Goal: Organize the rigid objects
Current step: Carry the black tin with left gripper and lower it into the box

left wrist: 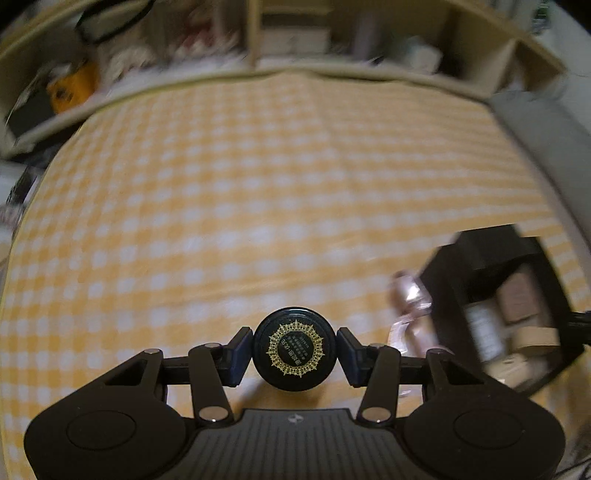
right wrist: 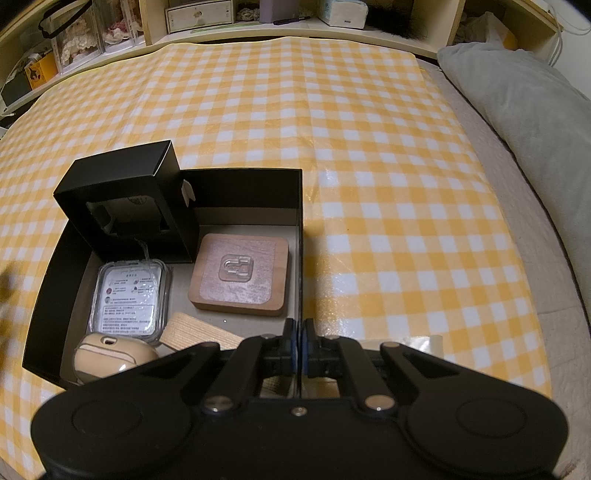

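Observation:
My left gripper [left wrist: 294, 350] is shut on a round black jar [left wrist: 294, 349] with a gold ring pattern on its face, held above the yellow checked cloth [left wrist: 258, 184]. The black box [left wrist: 495, 306] lies to its right, blurred, with a pale wrapped item [left wrist: 406, 295] beside it. My right gripper [right wrist: 300, 345] is shut on the right wall of the black box [right wrist: 300, 236]. Inside lie a wooden block [right wrist: 240, 273], a clear plastic case [right wrist: 129, 299], a beige rounded case [right wrist: 110, 356], a ribbed wooden piece [right wrist: 199, 332] and an upright black carton [right wrist: 125, 206].
Shelves [right wrist: 221, 22] with boxes and clutter run along the far edge. A grey pillow [right wrist: 517, 96] lies at the right on a quilted bed surface. A strip of clear tape [right wrist: 424, 341] lies on the cloth [right wrist: 369, 147] right of my right gripper.

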Demonstrator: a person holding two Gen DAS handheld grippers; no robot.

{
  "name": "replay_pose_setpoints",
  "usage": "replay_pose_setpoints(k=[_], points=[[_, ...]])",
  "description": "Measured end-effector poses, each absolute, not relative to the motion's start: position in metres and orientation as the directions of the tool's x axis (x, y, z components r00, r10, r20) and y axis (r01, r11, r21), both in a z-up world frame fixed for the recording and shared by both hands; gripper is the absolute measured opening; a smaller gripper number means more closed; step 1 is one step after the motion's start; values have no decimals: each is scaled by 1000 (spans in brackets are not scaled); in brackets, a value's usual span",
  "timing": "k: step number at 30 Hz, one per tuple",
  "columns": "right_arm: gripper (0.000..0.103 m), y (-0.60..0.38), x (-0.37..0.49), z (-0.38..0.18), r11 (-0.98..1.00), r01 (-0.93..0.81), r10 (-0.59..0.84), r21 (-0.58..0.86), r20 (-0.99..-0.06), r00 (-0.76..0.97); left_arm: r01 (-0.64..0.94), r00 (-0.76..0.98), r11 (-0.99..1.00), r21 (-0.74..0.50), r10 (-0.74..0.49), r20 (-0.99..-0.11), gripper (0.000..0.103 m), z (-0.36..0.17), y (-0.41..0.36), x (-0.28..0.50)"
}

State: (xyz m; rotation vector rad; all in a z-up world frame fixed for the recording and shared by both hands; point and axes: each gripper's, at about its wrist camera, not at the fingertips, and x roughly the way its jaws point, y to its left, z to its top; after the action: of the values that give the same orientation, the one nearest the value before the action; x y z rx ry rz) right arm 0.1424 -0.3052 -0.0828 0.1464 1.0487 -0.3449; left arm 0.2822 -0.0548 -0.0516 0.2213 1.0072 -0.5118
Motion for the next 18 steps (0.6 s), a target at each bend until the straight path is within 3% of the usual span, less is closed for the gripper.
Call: replay_pose_setpoints(k=[8,18], points=[[4,-305,142,-83,937,346,-208,-45,-868,451,620,392,775,-122,-440,-808,50,-31,-113,231],[4,-305,142,-83,938,344,-208,-45,-868,452,715,306,693,-91,-428,-850,50,-58,-190,212]])
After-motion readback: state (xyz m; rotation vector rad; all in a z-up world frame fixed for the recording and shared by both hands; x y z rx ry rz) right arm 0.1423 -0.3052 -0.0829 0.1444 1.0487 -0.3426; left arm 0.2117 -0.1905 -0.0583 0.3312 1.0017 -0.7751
